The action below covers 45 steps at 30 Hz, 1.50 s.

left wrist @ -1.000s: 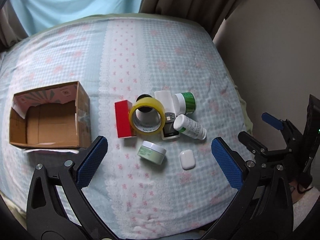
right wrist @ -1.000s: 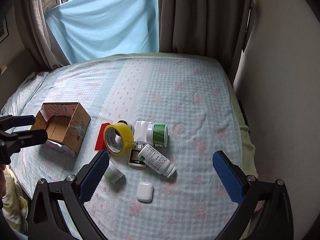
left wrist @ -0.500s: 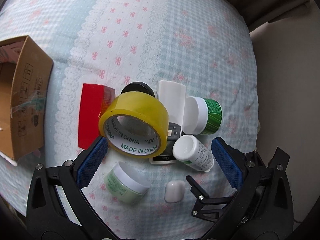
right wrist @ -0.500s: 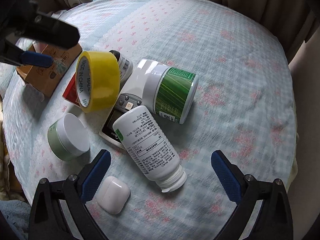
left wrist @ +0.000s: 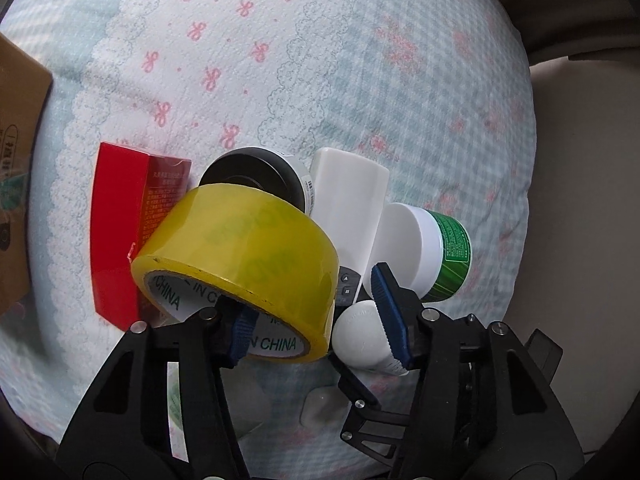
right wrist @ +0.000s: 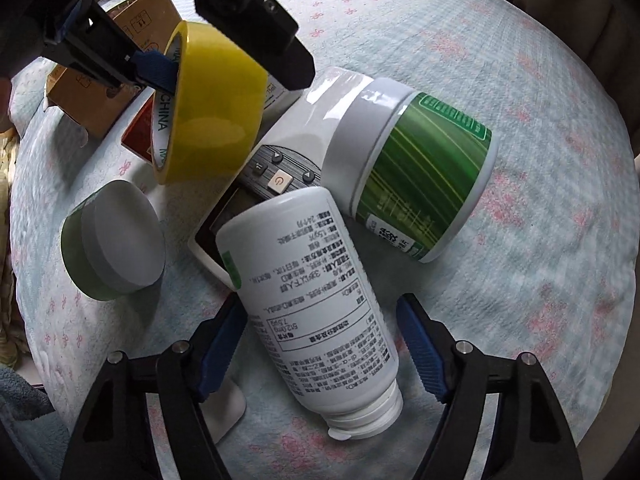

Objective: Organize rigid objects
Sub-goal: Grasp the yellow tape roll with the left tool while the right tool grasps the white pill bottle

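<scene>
The yellow tape roll (left wrist: 240, 248) at the centre of the left wrist view carries "IN CHINA" in green on its white inner core, while the dense print on the white bottle (right wrist: 316, 300) at the lower centre of the right wrist view is too small to read.

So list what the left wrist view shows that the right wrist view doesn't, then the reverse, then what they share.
Only the left wrist view: the black-capped jar behind the tape.

Only the right wrist view: the low green jar, and the white bottle's printed label between the closing right hand-held gripper.

Both: the yellow tape roll, one blue finger of the closing left hand-held gripper inside it, and the green-labelled jar.
</scene>
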### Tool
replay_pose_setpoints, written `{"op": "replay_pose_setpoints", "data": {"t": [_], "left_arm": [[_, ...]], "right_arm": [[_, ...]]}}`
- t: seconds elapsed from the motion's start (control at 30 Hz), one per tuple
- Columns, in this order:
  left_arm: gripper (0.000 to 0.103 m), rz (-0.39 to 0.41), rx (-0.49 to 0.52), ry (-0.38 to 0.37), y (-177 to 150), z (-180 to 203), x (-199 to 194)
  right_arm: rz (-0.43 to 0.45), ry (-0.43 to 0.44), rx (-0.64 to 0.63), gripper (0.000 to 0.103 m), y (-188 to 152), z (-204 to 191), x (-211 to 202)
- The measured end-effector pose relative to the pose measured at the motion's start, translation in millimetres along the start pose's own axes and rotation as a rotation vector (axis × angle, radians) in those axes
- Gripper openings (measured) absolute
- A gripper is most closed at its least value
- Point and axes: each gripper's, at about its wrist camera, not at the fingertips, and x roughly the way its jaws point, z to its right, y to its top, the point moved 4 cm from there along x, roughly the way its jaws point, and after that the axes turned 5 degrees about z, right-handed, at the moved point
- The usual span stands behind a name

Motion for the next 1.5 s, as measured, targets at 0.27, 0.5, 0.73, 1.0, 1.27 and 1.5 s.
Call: {"op": "replay_pose_setpoints", "data": {"t": [0.27,0.5,0.73,1.0,1.27,1.5], "left_arm": [[0.023,0.003,0.0,-0.022,-3,2,-5],[0.018,0.062,0.043,-0.018,-5,2,-28],[0.015,0.081,0.001,-0.077,2,-5,-37],[0.015,0.049,-0.062,-0.111,10,-3,-2],[0.012,0.15,-0.059,-0.265,14,-9,-32],[0.012,0.243,-0.056,-0.402,18,-24,-59]], "right_arm": [[0.003,0.019,-0.005,0.057,9,-1,3],[0.019,0.029,0.065,0.053,1,-8,-12],[0.052,0.052,0.159,0.052,4,0,-25],[0.061,0.045,0.235,0.052,1,12,-38],[0.091,0.067,0.292,0.052,-15,17,-45],[0.137,0.069,0.306,0.052,-12,5,-55]]}}
